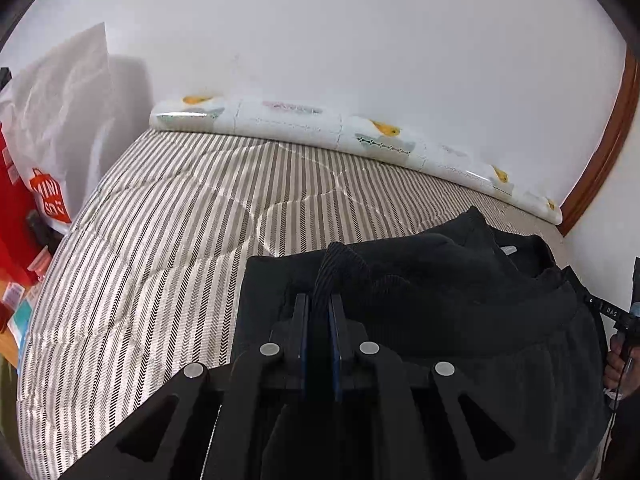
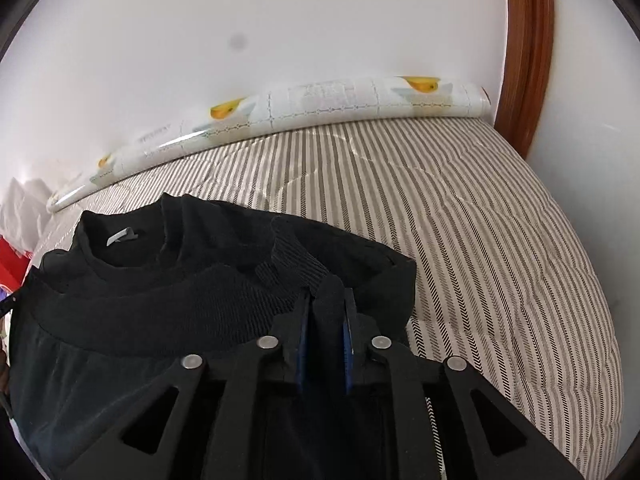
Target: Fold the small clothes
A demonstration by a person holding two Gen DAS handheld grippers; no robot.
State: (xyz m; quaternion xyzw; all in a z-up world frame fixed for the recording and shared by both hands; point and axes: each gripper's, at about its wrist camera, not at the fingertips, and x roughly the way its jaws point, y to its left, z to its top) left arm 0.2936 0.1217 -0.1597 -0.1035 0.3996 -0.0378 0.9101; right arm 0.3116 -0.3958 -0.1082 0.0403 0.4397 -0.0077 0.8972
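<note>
Black knit fabric fills the lower half of both wrist views: a dark garment [image 1: 460,300] lies on the bed [image 1: 160,240], collar end toward the far wall, its ribbed band running across between the two tools.

Left tool [image 1: 319,312]: jaws narrow, clamped on a ribbed fold of the garment that rises between the pads. Right tool [image 2: 325,312]: jaws narrow, gripping a bunched piece of the same fabric. No bare gap shows in either tool.

Key relation: the garment's long axis appears to run away from the tools, from the near edge to the collar with its white label [image 2: 120,236]. The left tool holds near the garment's left edge, the right tool near its right edge, so each hand is equally close to its own side. Judgement: the next move probably carries the held edge forward toward the collar; both grips must travel together to keep the fold square.

Surface: a striped quilted cover, soft and slightly uneven. A patterned roll [image 1: 360,136] lies along the white wall [image 1: 360,40]. A white shopping bag [image 1: 60,120] stands at the left; wooden trim [image 2: 524,60] is at the right.
</note>
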